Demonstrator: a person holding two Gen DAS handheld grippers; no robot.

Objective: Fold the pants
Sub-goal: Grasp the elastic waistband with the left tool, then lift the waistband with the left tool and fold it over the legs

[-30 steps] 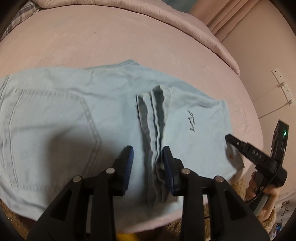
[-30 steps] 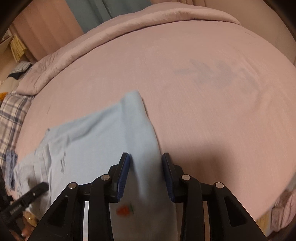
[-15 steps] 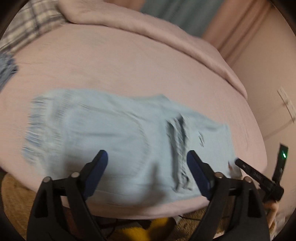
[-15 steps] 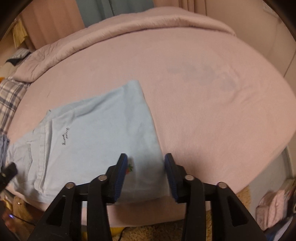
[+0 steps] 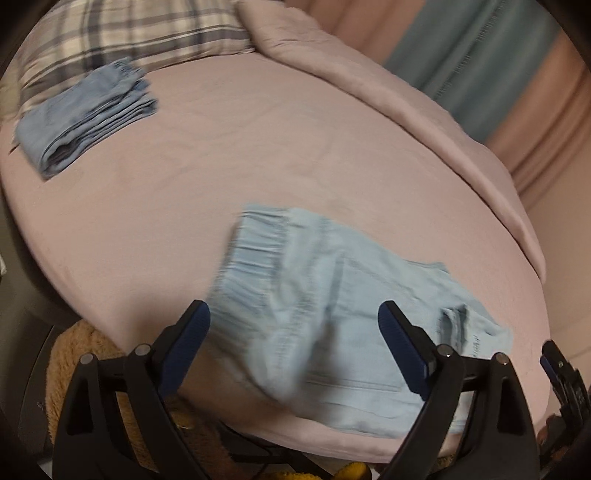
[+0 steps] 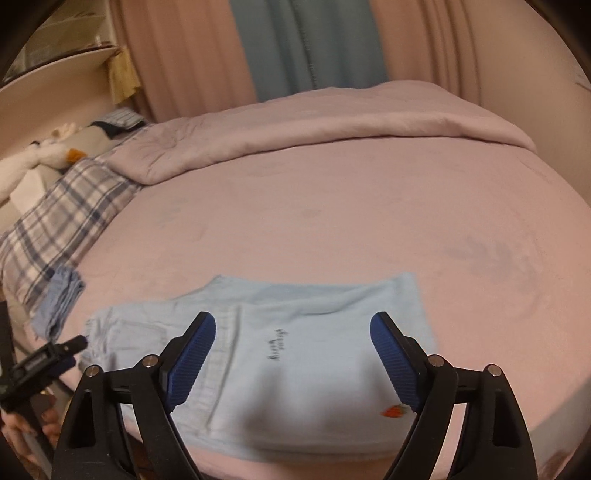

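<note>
Nearby, folded jeans (image 5: pixel 85 118) by plaid pillow (image 5: pixel 122 33); both tools, left (image 5: pixel 291 332) and right (image 6: pixel 291 343), gape above pants (image 6: pixel 295 362)

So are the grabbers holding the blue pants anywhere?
No. Both the left gripper and right gripper are open, and the pants lie free on the bed.

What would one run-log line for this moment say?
left gripper: open, empty | right gripper: open, empty | pants: folded, flat on bed

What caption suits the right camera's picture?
Open right gripper hovers over folded light-blue pants on a pink bed.
</note>
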